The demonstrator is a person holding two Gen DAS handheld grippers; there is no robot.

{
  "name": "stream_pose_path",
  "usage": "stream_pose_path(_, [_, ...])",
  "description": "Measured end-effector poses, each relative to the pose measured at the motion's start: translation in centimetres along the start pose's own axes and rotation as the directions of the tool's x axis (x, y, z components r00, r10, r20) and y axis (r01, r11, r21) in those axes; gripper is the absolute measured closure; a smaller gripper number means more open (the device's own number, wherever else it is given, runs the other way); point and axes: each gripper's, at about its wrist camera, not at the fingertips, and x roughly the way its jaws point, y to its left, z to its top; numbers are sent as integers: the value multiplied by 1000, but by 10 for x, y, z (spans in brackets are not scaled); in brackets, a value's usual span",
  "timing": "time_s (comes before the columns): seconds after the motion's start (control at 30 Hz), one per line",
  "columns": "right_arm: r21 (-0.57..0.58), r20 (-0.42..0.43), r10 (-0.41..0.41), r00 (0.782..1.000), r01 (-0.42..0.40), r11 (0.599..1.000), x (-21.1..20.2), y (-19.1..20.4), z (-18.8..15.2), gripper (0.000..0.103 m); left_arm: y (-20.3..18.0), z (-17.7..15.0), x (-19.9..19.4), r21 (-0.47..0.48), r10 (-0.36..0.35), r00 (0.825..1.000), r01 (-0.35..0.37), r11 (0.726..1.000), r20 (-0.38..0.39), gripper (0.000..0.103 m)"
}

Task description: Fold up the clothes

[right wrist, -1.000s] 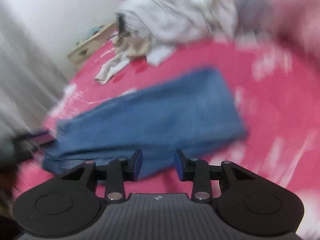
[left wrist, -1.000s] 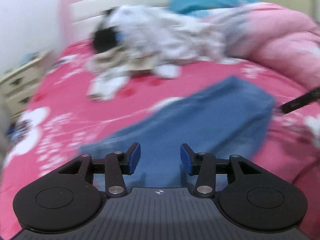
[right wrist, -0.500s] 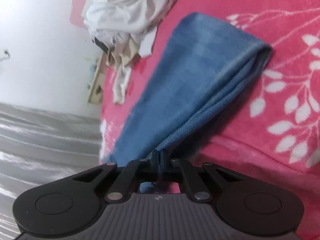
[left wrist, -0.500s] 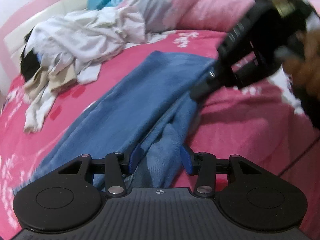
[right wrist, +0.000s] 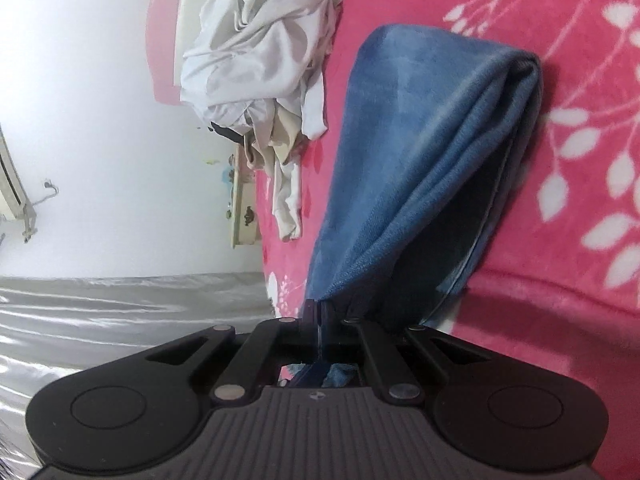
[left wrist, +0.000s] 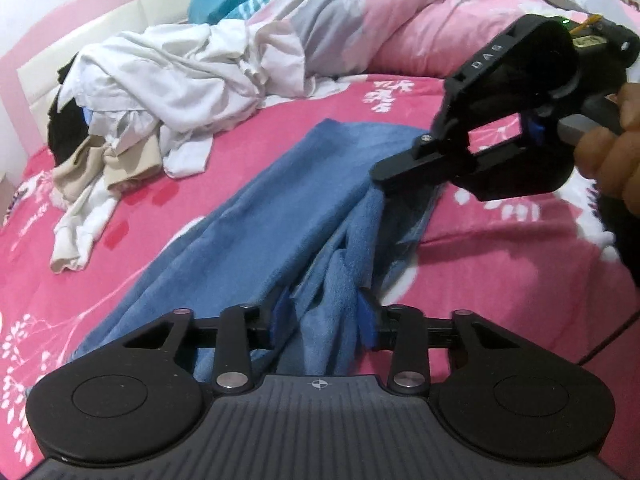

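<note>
Blue towel [left wrist: 256, 216] stretched across the pink bed cover [left wrist: 152, 196], near edge bunched up and lifted off it. Left tongs [left wrist: 324, 320] set apart with a thick fold of that towel between the blue pads [left wrist: 366, 320]; cannot tell if squeezed tight. Right tongs [right wrist: 319, 312] pressed together, clamped on a corner of the towel, cloth fanning away from the tips and doubled over at its far end. Same right tongs in the left view at upper right, held by a hand [left wrist: 612, 152], tip touching the towel's raised edge. Heap of white and beige clothes [left wrist: 160, 92] farther up the bed, apart from the towel. Pink quilt [left wrist: 420, 20] behind, by the headboard [left wrist: 80, 40].
</note>
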Motion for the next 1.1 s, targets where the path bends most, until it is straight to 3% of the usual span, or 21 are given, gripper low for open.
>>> stream_pose_path(0.1, [-148, 56, -103, 993, 110, 983, -1, 7, -1, 101, -2, -1, 4, -10, 25, 1000, -25, 1000, 3, 86])
stream_pose_path(0.27, [-166, 103, -187, 977, 202, 965, -26, 11, -5, 97, -14, -7, 2, 38, 91, 995, -92, 995, 38, 90])
stream_pose_path(0.37, [-190, 72, -188, 980, 199, 962, -32, 17, -17, 97, -23, -11, 1, 87, 140, 988, -146, 985, 71, 92])
stream_pose_path(0.6, [-190, -56, -103, 993, 91, 977, 9, 30, -28, 97, -44, -21, -1, 193, 246, 957, -273, 942, 155, 94])
stream_pose_path(0.73, [-146, -56, -178, 982, 168, 975, 27, 22, -21, 97, -56, -27, -2, 247, 299, 931, -346, 905, 208, 94])
stream_pose_path(0.83, [-87, -64, -162, 985, 156, 984, 38, 9, -15, 97, -63, -34, 1, 294, 316, 920, -376, 879, 233, 94])
stream_pose_path(0.9, [-74, -55, -197, 979, 193, 979, 42, 0, -14, 97, -65, -38, 2, 311, 313, 920, -377, 872, 237, 94])
stream_pose_path(1.1, [82, -46, -79, 996, 82, 993, 49, -18, -8, 99, -71, -49, 9, 372, 313, 919, -385, 844, 240, 91])
